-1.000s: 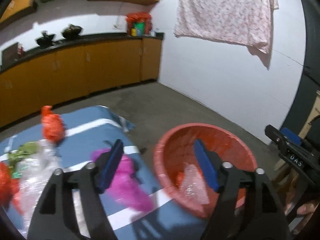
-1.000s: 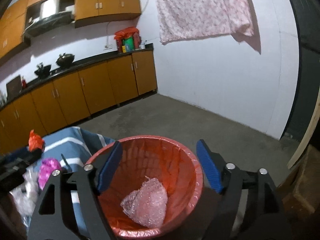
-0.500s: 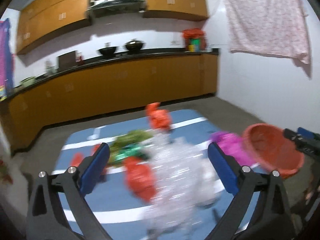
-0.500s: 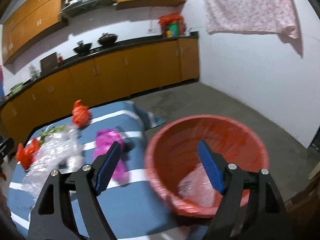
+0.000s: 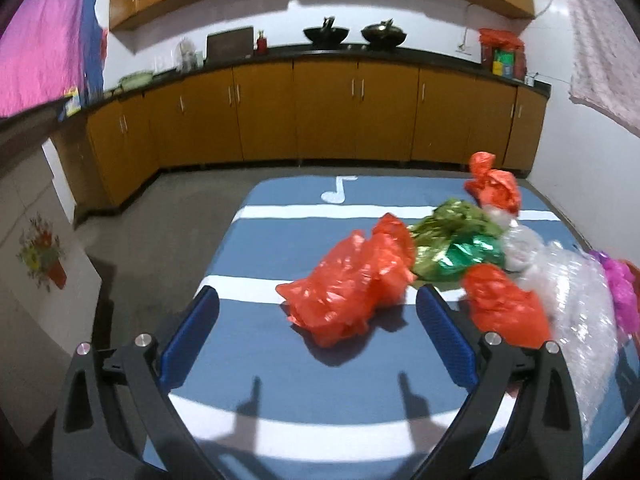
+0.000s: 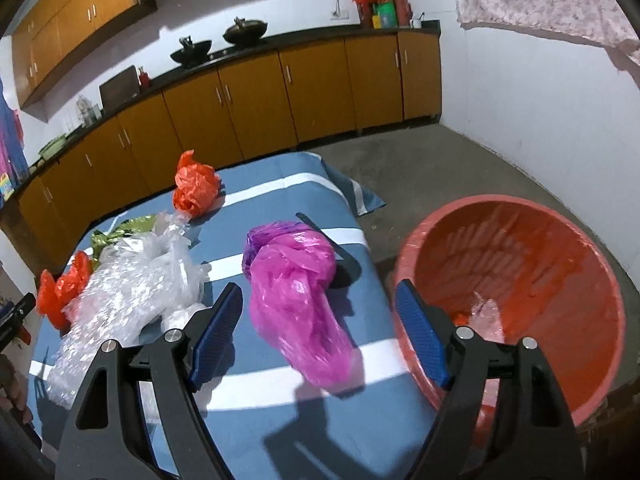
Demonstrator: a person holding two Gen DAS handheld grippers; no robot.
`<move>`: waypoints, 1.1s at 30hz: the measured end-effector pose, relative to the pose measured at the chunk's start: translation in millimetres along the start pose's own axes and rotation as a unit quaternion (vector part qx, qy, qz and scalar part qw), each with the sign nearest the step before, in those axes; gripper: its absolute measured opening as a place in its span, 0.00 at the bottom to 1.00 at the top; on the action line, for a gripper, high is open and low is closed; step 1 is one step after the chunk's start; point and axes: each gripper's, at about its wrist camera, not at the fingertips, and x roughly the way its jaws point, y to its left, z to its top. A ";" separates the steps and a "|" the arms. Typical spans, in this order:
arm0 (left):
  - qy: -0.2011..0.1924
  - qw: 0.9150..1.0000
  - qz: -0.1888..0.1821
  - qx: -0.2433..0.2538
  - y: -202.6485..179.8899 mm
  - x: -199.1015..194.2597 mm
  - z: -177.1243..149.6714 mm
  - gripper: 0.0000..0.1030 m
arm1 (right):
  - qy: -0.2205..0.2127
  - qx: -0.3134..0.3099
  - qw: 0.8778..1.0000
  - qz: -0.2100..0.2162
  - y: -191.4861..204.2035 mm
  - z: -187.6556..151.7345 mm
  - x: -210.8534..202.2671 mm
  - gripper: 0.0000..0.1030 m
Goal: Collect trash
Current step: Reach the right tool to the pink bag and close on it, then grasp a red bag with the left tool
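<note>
The right gripper (image 6: 316,336) is held wide and empty just short of the pink bag (image 6: 298,300), whose long axis runs from 11 to 5 o'clock on the blue cloth (image 6: 248,424). The red tub (image 6: 600,292) stands at 3 o'clock. The left gripper (image 5: 320,340), likewise wide and empty, is faced by an orange bag (image 5: 352,284) at 12.

A blue table (image 5: 256,344) with white stripes holds crumpled bags: three red (image 5: 352,288), a green foil one (image 5: 460,248), clear bubble wrap (image 6: 128,296) and a pink bag (image 6: 296,296).
</note>
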 end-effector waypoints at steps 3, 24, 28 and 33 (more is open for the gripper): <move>0.004 1.000 -0.006 0.010 -2.7 14.4 6.1 0.94 | 0.011 -0.005 1.000 -0.001 4.4 1.9 15.1 0.76; 0.082 0.989 -0.104 0.062 -20.1 93.4 13.9 0.73 | 0.078 -0.051 0.995 0.025 21.9 9.5 70.2 0.68; 0.085 0.987 -0.119 0.061 -20.6 93.5 12.8 0.59 | 0.088 -0.055 0.994 0.036 23.5 7.8 72.7 0.56; 0.081 0.987 -0.123 0.064 -20.8 86.6 10.0 0.47 | 0.083 -0.052 0.994 0.042 23.3 6.0 66.8 0.52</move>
